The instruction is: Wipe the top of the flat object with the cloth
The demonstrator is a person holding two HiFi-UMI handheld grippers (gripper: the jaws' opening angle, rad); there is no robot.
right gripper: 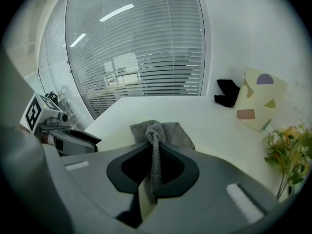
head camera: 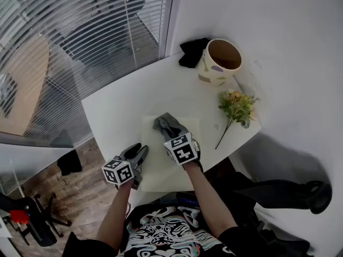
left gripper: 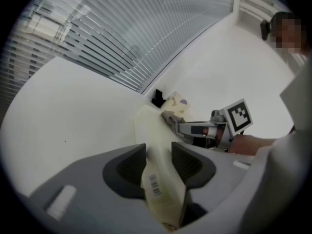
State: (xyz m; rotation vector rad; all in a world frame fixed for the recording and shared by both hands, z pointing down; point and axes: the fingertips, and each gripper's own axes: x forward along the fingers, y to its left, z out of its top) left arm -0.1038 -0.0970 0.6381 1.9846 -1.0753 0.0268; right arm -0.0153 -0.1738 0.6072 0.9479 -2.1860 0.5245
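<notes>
A cream flat board [head camera: 171, 170] lies on the white table [head camera: 118, 116], near its front edge. My left gripper [head camera: 140, 155] is shut on the board's left edge; in the left gripper view the board [left gripper: 151, 130] runs between the jaws of the left gripper [left gripper: 159, 161]. A grey cloth [head camera: 169, 125] rests bunched on the board's far part. My right gripper [head camera: 172, 135] is shut on the cloth, and in the right gripper view the cloth [right gripper: 158, 133] is pinched between the jaws of the right gripper [right gripper: 154, 152] and spreads out ahead.
A cream pot with coloured patches [head camera: 220, 62] lies at the table's far corner beside a black object [head camera: 192, 51]. A bunch of artificial flowers [head camera: 236, 108] lies at the right edge. Window blinds [head camera: 80, 42] stand at the left; the floor lies below the table.
</notes>
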